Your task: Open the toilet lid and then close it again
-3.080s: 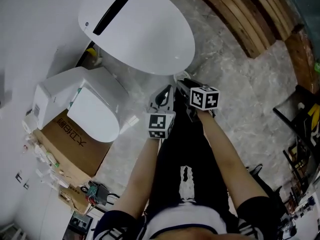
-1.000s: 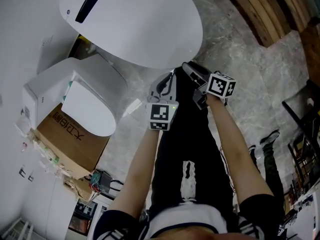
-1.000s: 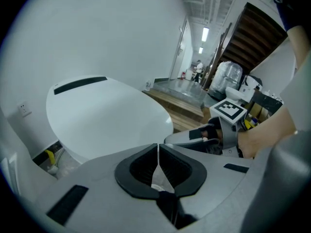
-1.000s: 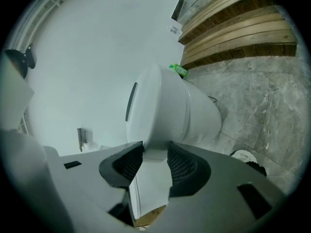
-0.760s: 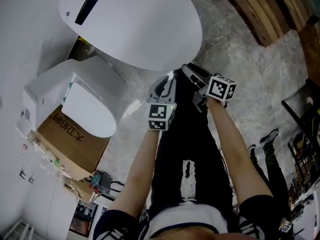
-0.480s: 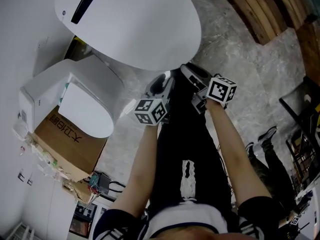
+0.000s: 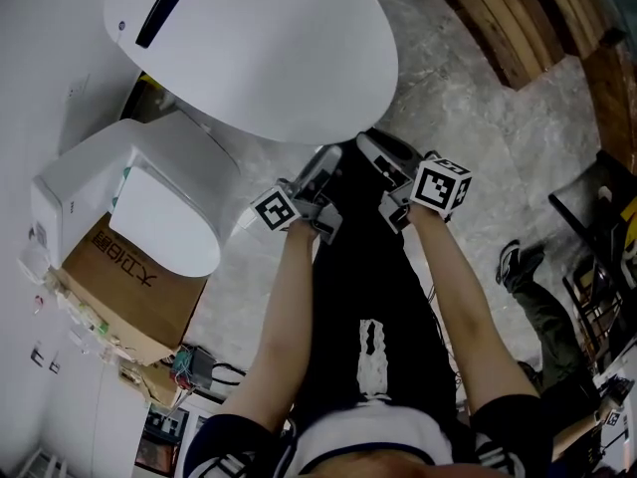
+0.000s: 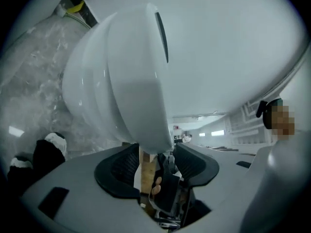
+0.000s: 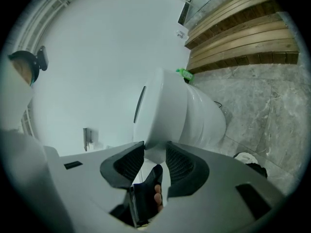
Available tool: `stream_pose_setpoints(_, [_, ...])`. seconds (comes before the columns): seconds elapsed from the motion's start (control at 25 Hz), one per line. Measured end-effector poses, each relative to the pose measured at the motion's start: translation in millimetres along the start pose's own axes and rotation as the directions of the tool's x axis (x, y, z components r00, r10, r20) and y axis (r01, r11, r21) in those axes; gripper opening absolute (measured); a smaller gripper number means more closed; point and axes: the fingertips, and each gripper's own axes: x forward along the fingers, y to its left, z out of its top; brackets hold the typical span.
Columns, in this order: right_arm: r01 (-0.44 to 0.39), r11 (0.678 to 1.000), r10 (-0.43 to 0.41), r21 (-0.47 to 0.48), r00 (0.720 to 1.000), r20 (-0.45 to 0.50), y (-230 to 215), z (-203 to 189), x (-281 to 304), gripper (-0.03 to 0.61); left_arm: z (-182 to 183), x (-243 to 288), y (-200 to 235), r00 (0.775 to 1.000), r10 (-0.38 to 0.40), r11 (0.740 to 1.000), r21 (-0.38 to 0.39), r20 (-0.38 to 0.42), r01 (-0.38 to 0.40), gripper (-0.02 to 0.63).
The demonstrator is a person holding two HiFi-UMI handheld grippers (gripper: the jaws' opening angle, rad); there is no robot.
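**As the left jaws spread, the right pads close on the lid's rim**

Since its jaws have just been opening, the left gripper [image 8: 158, 153] now stands spread wide, with the front rim of the toilet lid [image 8: 131, 81] between its pads but apparently unpressed. The right gripper [image 9: 155, 152] has just been closing, and its pads look to pinch that same rim. In the head view the left gripper's marker cube [image 7: 276, 210] has rolled onto its side since a second ago. On this evidence the left is resetting its hold while the right alone carries the rim. The lid lies low over the bowl, barely raised if at all, so the opening has hardly begun and the closing is still ahead.

Counted:
- two grippers, each with one marker cube;
- one lid being worked;
- one second toilet [image 7: 164, 212] to the left, on or against one cardboard box [image 7: 114, 287] (which of the two cannot be told);
- one run of wooden planks [image 7: 508, 28] at the far right.
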Motion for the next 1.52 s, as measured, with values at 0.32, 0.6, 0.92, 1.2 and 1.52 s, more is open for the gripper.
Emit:
stream_pose_setpoints(0.32, [-0.015, 1.0, 0.015, -0.01, 1.0, -0.005, 12.0, 3.3, -6.8, 0.13, -1.9, 3.1, -6.5, 0.997, -0.078, 0.996, -0.053, -0.019, 0.077, 0.262])
stream_pose_setpoints(0.6, [-0.029, 0.999, 0.029, -0.032, 0.999, -0.016, 23.7, 6.1, -12.9, 0.123, 11.5, 9.2, -30.5, 0.987, -0.153, 0.984, -0.081, 0.05, 0.157, 0.275])
stream_pose_setpoints(0.92, [-0.016, 0.997, 0.013, -0.076, 0.999, -0.042, 44.2, 10.4, -21.2, 0.072, 8.3, -0.5, -48.4, 0.994, -0.103, 0.994, 0.022, -0.019, 0.104, 0.258])
stream_pose_setpoints(1.2, [-0.027, 0.995, 0.019, -0.092, 0.996, -0.093, 75.2, 17.0, -29.6, 0.072, 8.9, -9.7, -79.6, 0.995, -0.089, 0.996, 0.005, -0.044, 0.09, 0.258])
stream_pose_setpoints(1.52, [-0.068, 0.998, 0.067, -0.008, 0.994, -0.09, 100.6, 33.9, -40.6, 0.147, 13.6, -16.8, -115.8, 0.99, -0.098, 0.991, 0.081, -0.097, 0.106, 0.255])
